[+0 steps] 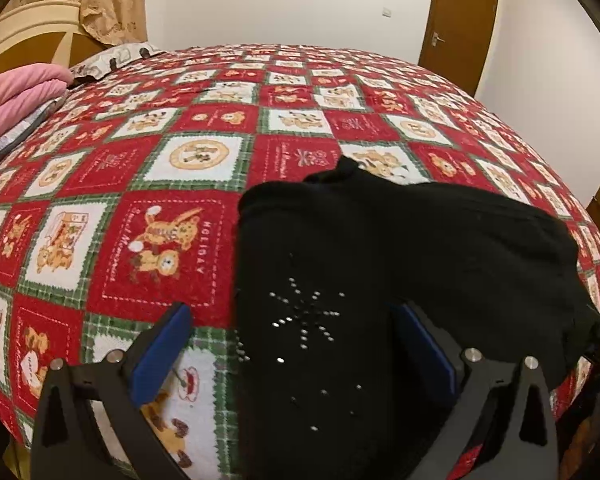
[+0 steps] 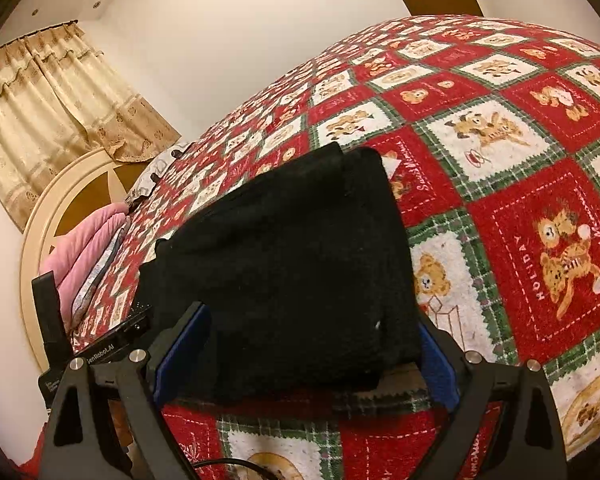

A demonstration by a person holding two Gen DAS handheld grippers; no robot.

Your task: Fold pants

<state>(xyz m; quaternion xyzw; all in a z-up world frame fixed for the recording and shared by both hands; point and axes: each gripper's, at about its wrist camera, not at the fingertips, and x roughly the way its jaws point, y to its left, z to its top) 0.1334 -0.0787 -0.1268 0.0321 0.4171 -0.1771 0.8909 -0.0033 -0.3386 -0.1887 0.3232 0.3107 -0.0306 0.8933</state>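
Lying folded on the quilt (image 1: pixel 172 248), the black pants (image 1: pixel 380 264) sit between both grippers; left gripper (image 1: pixel 296 316) and right gripper (image 2: pixel 312 320) stand wide, gripping nothing.

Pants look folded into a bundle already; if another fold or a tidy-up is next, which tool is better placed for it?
Probably the right tool: open, its blue pads flank the near end of the black pants. The left tool, also open, straddles only the studded side edge, one pad over the quilt.
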